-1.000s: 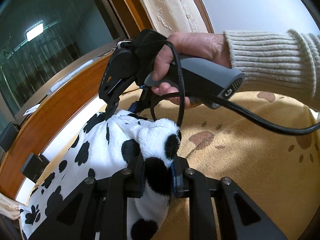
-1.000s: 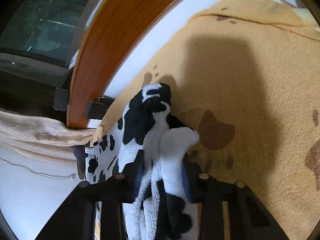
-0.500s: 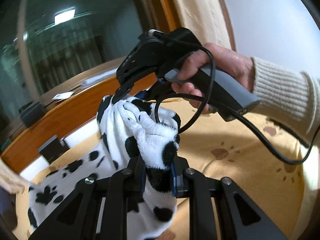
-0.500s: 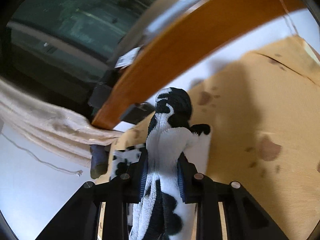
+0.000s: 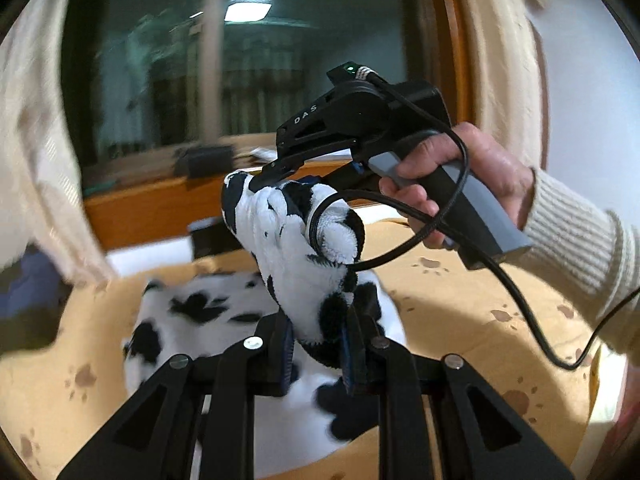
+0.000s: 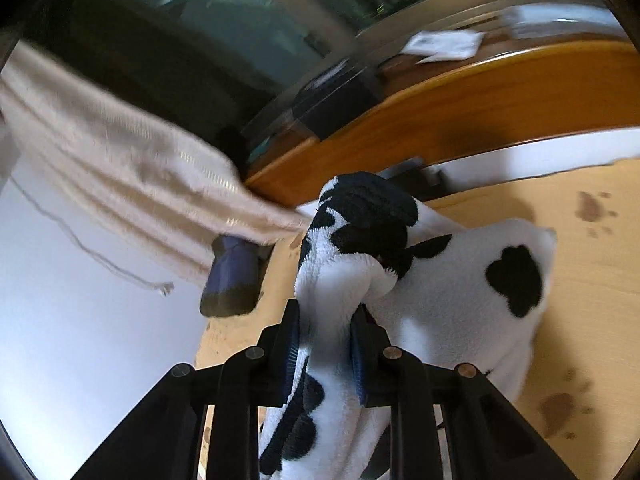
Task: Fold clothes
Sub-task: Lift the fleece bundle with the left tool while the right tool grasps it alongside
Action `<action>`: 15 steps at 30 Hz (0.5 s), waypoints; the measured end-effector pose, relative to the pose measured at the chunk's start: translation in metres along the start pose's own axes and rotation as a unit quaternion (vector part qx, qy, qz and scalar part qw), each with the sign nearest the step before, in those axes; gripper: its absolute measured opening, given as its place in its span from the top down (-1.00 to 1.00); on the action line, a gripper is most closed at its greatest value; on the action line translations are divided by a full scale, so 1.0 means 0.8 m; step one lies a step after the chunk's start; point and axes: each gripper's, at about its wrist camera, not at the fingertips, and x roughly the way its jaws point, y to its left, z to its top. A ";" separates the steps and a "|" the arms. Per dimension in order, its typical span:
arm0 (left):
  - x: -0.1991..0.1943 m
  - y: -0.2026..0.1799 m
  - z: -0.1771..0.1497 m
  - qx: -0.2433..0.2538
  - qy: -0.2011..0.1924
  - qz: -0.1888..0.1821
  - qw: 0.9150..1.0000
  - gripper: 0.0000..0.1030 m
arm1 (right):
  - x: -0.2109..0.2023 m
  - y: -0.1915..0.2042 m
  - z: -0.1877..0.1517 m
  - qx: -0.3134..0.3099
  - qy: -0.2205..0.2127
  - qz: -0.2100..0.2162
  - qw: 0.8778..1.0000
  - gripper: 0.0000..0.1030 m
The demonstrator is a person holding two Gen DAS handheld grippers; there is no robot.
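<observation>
Two grippers share one fleecy black-and-white spotted garment [image 5: 296, 248], lifted clear of a tan blanket [image 5: 460, 312] printed with brown paw marks. The left gripper [image 5: 318, 344] has its fingers pinching a bunched fold of the fleece. The right gripper [image 6: 326, 344] is closing its fingers on another thick fold, and the pads already press into the pile. In the left wrist view, the right gripper's fingers disappear into the fleece, so their tips cannot be seen; a hand [image 5: 460, 184] in a cream ribbed sleeve [image 5: 580, 248] holds its handle, and a black cable [image 5: 500, 276] loops down from it. The garment's lower part trails onto the blanket, blurred and partly hidden behind the gripper frames. A cream curtain [image 6: 120, 168] and a wooden ledge [image 6: 480, 120] lie beyond, smeared by motion.
</observation>
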 end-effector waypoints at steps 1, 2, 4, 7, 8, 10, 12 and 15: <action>-0.004 0.015 -0.004 -0.018 0.002 0.000 1.000 0.58 | 0.018 0.011 -0.001 -0.004 0.009 -0.003 1.000 0.53; -0.007 0.029 -0.009 -0.035 0.003 0.001 0.999 0.58 | 0.035 0.019 -0.002 -0.007 0.017 -0.004 1.000 0.53; -0.014 0.059 -0.019 -0.071 0.005 0.003 0.997 0.58 | 0.069 0.032 -0.005 -0.011 0.033 -0.006 0.999 0.55; -0.029 0.095 -0.031 -0.120 0.004 0.002 0.993 0.58 | 0.113 0.050 -0.011 -0.016 0.056 -0.005 0.998 0.55; -0.036 0.102 -0.035 -0.133 0.003 0.001 0.991 0.58 | 0.125 0.056 -0.013 -0.019 0.062 -0.005 0.998 0.55; -0.045 0.122 -0.044 -0.163 0.003 -0.002 0.987 0.58 | 0.147 0.067 -0.018 -0.026 0.074 -0.006 0.997 0.55; -0.047 0.136 -0.056 -0.194 0.010 -0.010 0.981 0.58 | 0.167 0.076 -0.022 -0.034 0.085 -0.014 0.996 0.55; -0.045 0.154 -0.077 -0.242 0.022 -0.025 0.970 0.58 | 0.194 0.085 -0.032 -0.049 0.102 -0.032 0.993 0.55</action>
